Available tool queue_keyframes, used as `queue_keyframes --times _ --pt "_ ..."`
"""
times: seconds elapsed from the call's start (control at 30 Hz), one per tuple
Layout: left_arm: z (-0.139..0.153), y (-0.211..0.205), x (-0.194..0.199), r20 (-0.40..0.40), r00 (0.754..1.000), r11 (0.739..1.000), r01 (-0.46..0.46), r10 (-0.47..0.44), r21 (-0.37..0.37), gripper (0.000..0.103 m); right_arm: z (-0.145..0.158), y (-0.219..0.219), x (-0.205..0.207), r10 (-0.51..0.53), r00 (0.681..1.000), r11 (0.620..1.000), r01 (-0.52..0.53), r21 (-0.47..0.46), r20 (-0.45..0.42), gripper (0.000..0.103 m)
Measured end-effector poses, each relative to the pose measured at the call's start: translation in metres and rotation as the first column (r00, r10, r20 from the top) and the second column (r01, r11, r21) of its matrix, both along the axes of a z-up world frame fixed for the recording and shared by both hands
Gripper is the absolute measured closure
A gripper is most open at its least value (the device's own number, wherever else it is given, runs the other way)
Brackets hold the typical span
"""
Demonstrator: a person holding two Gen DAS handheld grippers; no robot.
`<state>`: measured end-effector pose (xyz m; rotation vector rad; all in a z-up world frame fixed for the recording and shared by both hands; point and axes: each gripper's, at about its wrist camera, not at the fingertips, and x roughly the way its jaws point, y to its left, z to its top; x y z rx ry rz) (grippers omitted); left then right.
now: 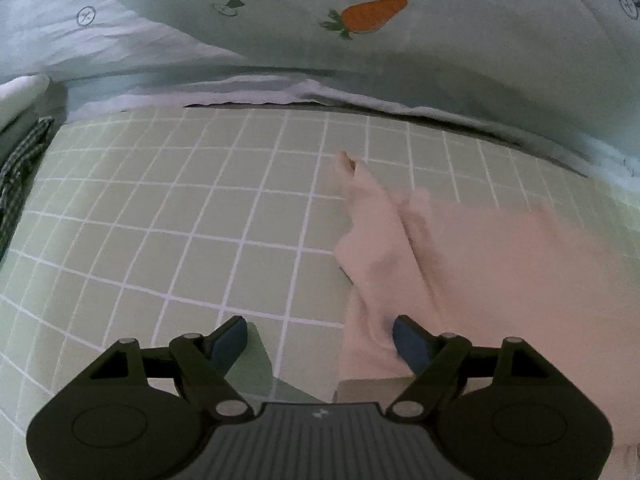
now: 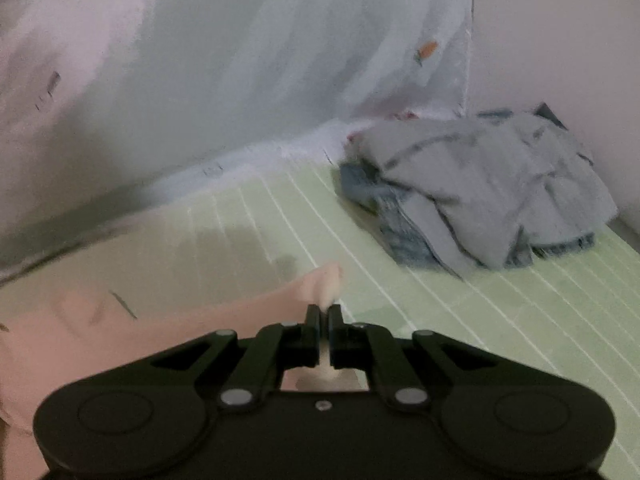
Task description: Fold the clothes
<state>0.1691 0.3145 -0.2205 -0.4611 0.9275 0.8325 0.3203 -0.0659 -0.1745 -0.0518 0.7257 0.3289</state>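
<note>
A pale pink garment [image 1: 460, 248] lies rumpled on the green grid-patterned sheet [image 1: 160, 220], spreading to the right. My left gripper [image 1: 320, 340] stands open above the sheet; its right blue pad [image 1: 408, 344] rests against the garment's edge, and nothing is pinched between the fingers. In the right wrist view, my right gripper [image 2: 324, 312] is shut on a fold of the same pink garment [image 2: 160, 320], whose tip sticks up past the fingertips.
A mint quilt with a carrot print [image 1: 372, 14] is bunched along the far side of the bed. A heap of grey and blue denim clothes [image 2: 480, 192] sits at the far right by the wall. Dark checked fabric [image 1: 20, 160] lies at the left edge.
</note>
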Motion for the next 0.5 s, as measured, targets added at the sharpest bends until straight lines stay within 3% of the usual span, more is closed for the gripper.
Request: queue_keyframes --times 0.13,0.2,0.27,0.33,0.4,0.5 --pt "0.000 0.003 0.000 0.002 1.000 1.000 -0.022 0.022 -0.011 0.016 -0.019 0.000 0.001 -0.019 0.998 0.999 0.017 -0.030 -0.061 0.097" --pt "0.002 0.005 -0.001 0.007 1.000 0.999 -0.029 0.029 -0.028 0.017 -0.023 0.003 0.002 -0.036 0.998 0.998 0.032 -0.061 -0.059 0.084" --pt "0.007 0.003 -0.004 0.021 0.999 0.999 -0.033 0.034 -0.035 0.017 -0.025 0.002 0.004 -0.040 0.997 0.998 0.037 -0.047 -0.065 0.052" --pt "0.012 -0.002 -0.008 0.039 0.999 0.999 -0.029 0.030 -0.028 0.017 -0.027 0.001 0.008 -0.036 0.996 0.999 0.034 -0.019 -0.081 0.048" --pt "0.017 -0.006 -0.013 0.055 0.998 1.000 -0.025 0.025 -0.012 0.016 -0.034 0.002 0.015 -0.035 0.993 0.999 0.033 -0.021 -0.113 0.036" --pt "0.022 -0.012 -0.024 0.054 0.998 0.999 -0.037 0.037 -0.007 0.016 -0.041 0.004 0.019 -0.019 0.992 1.000 0.018 -0.010 -0.127 0.040"
